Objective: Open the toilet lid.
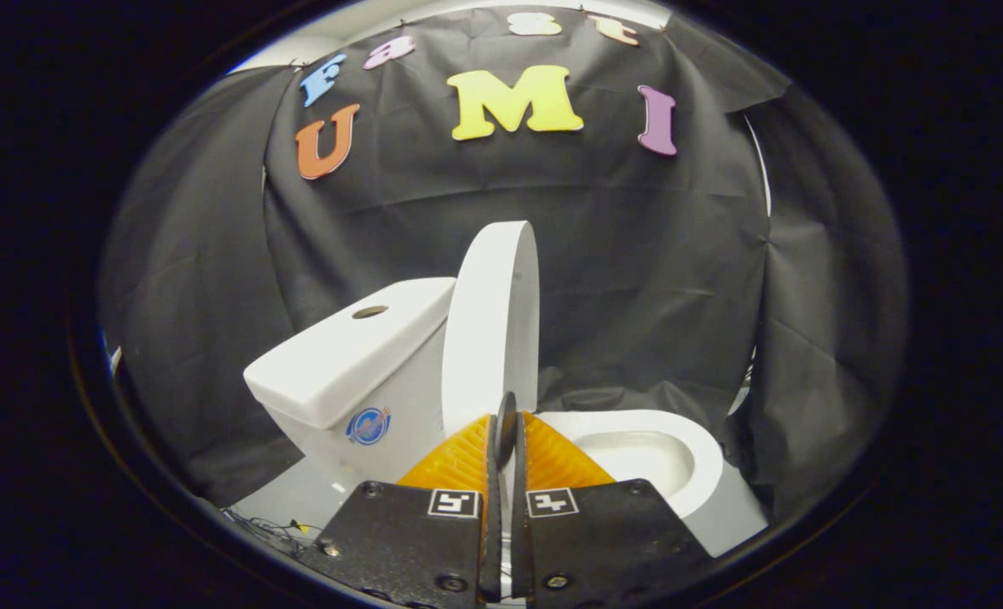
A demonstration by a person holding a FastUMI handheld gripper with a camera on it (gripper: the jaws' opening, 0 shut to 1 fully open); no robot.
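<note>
Just ahead of the tool (pixel 506 427), its fingers pressed together on nothing, the toilet lid (pixel 493 330) stands upright against the tank (pixel 345 355); the bowl (pixel 637 452) lies open beside them.

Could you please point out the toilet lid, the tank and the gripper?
toilet lid (pixel 493 330): gripper view, raised face.
tank (pixel 349 355): gripper view, top cover.
gripper (pixel 506 427): gripper view, between closed fingertips.

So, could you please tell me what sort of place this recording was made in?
Probably a staged test booth, not a real bathroom: a white toilet with its lid raised stands before draped black cloth, loose cables beside it. The gripper looks closed.
</note>
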